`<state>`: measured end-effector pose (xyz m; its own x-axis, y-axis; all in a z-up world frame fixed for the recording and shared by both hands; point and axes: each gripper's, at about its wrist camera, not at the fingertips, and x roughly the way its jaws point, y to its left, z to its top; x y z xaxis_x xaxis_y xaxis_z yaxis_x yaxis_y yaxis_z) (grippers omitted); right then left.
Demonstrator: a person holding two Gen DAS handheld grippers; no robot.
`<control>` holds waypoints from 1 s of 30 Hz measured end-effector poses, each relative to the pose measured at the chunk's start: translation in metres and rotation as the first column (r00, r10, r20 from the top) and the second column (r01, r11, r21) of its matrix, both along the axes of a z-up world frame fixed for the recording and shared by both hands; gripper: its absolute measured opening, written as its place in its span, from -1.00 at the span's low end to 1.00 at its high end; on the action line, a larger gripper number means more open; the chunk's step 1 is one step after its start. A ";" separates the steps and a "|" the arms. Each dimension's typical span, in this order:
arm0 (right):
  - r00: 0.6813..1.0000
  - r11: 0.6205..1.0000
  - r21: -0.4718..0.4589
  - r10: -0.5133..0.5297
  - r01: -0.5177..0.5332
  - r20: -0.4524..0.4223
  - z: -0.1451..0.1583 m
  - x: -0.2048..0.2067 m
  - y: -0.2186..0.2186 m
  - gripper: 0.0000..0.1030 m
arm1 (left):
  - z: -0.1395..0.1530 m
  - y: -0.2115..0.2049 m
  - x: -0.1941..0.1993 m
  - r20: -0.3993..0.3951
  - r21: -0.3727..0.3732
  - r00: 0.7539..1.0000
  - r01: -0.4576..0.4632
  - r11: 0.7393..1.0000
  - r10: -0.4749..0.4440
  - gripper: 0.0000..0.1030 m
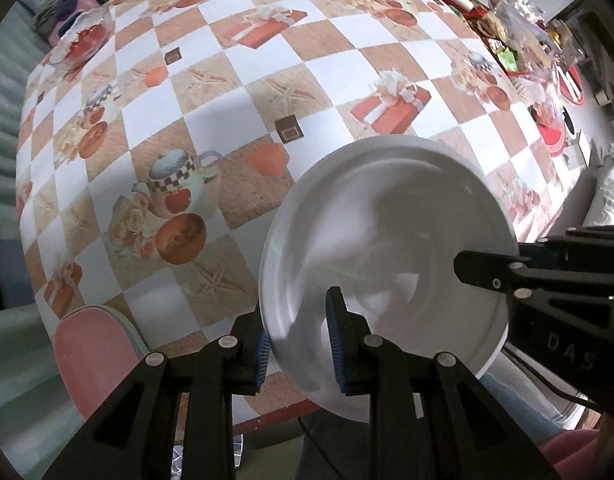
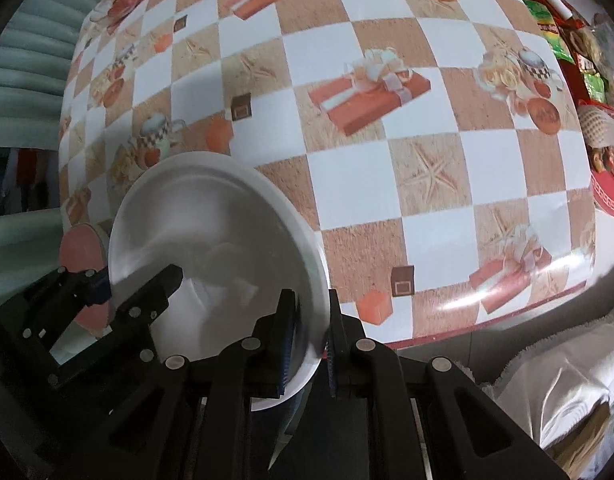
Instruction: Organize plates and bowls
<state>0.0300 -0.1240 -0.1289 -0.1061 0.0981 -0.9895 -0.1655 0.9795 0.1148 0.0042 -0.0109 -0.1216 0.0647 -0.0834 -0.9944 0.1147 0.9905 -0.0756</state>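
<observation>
- carrying the plate level matters most: it hangs over the table's near edge, pinched on opposite rims.
- left gripper is clamped on one rim, right gripper on the other; equal height should stop it twisting free.
- pink dish at the near left edge looks a likely stacking spot, but it is cut off.
- plate's underside is hidden, and the clutter at the far right is hard to make out.

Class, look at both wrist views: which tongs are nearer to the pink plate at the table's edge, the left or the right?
Left. The left tongs grip the white plate on the rim facing the pink plate; the right tongs grip the opposite rim, farther away.
</observation>
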 end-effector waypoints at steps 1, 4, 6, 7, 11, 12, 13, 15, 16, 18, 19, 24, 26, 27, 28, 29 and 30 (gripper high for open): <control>1.000 1.000 -0.006 -0.001 0.001 0.002 -0.001 -0.001 -0.001 -0.70 | -0.001 -0.001 -0.001 0.002 -0.001 1.000 0.013 1.000 -0.013 -0.48; 1.000 1.000 -0.016 -0.002 0.002 -0.001 -0.004 -0.003 -0.002 -0.70 | -0.007 -0.004 -0.005 -0.011 -0.004 0.999 0.030 1.000 -0.030 -0.48; 1.000 1.000 -0.020 0.000 0.000 -0.006 -0.007 -0.004 -0.002 -0.70 | -0.010 -0.005 -0.007 -0.020 -0.006 0.999 0.036 0.999 -0.036 -0.48; 1.000 1.000 -0.021 0.001 -0.001 -0.010 -0.008 -0.006 -0.002 -0.70 | -0.012 -0.006 -0.009 -0.023 -0.004 0.999 0.037 0.999 -0.038 -0.48; 1.000 1.000 -0.023 0.007 -0.008 -0.020 -0.015 -0.009 0.000 -0.70 | -0.017 -0.004 -0.012 -0.042 -0.007 0.999 0.031 0.999 -0.031 -0.47; 1.000 1.000 -0.022 0.009 -0.010 -0.020 -0.017 -0.010 0.000 -0.70 | -0.019 -0.004 -0.012 -0.047 -0.010 0.998 0.029 1.000 -0.029 -0.47; 1.000 1.000 -0.021 0.011 -0.011 -0.022 -0.018 -0.011 0.001 -0.70 | -0.020 -0.003 -0.012 -0.050 -0.010 0.998 0.028 1.000 -0.028 -0.47; 1.000 1.000 -0.020 0.012 -0.012 -0.022 -0.021 -0.012 0.001 -0.70 | -0.022 -0.003 -0.013 -0.049 -0.005 0.998 0.027 1.000 -0.027 -0.44; 1.000 1.000 -0.018 0.013 -0.013 -0.021 -0.022 -0.011 0.002 -0.70 | -0.023 -0.002 -0.013 -0.050 -0.004 0.998 0.026 1.000 -0.026 -0.40; 1.000 1.000 -0.010 0.016 -0.017 -0.027 -0.025 -0.012 0.003 -0.70 | -0.023 -0.002 -0.014 -0.052 -0.011 0.998 0.021 1.000 -0.022 -0.21; 0.999 1.000 -0.011 0.019 -0.019 -0.030 -0.026 -0.013 0.003 -0.70 | -0.023 -0.001 -0.014 -0.052 -0.013 0.998 0.020 1.000 -0.021 -0.11; 1.000 1.000 -0.006 0.008 -0.009 -0.028 -0.024 -0.014 -0.001 -0.51 | -0.015 0.007 -0.016 -0.026 -0.045 1.000 0.000 0.999 -0.002 0.54; 1.000 1.000 -0.009 0.001 -0.001 -0.019 -0.022 -0.014 -0.003 0.44 | -0.011 0.012 -0.018 -0.020 -0.060 1.000 -0.004 0.998 0.003 0.55; 1.000 1.000 -0.007 -0.004 0.004 -0.007 -0.019 -0.013 -0.004 0.76 | -0.011 0.014 -0.019 -0.022 -0.065 1.000 -0.003 0.998 0.002 0.55; 1.000 1.000 -0.001 -0.008 0.008 0.008 -0.016 -0.014 -0.006 0.76 | -0.010 0.016 -0.020 -0.024 -0.071 1.000 -0.002 0.997 0.000 0.55; 1.000 1.000 0.008 -0.009 0.009 0.018 -0.012 -0.013 -0.007 0.76 | -0.008 0.016 -0.021 -0.025 -0.072 1.000 -0.002 0.997 0.001 0.56; 1.000 1.000 0.009 -0.007 0.007 0.023 -0.010 -0.013 -0.007 0.76 | -0.008 0.019 -0.023 -0.025 -0.069 1.000 -0.006 0.998 0.005 0.58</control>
<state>0.0168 -0.1308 -0.1386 -0.0829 0.1078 -0.9907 -0.1616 0.9795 0.1201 -0.0185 0.0082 -0.1291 0.0403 -0.1515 -0.9876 0.1066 0.9834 -0.1465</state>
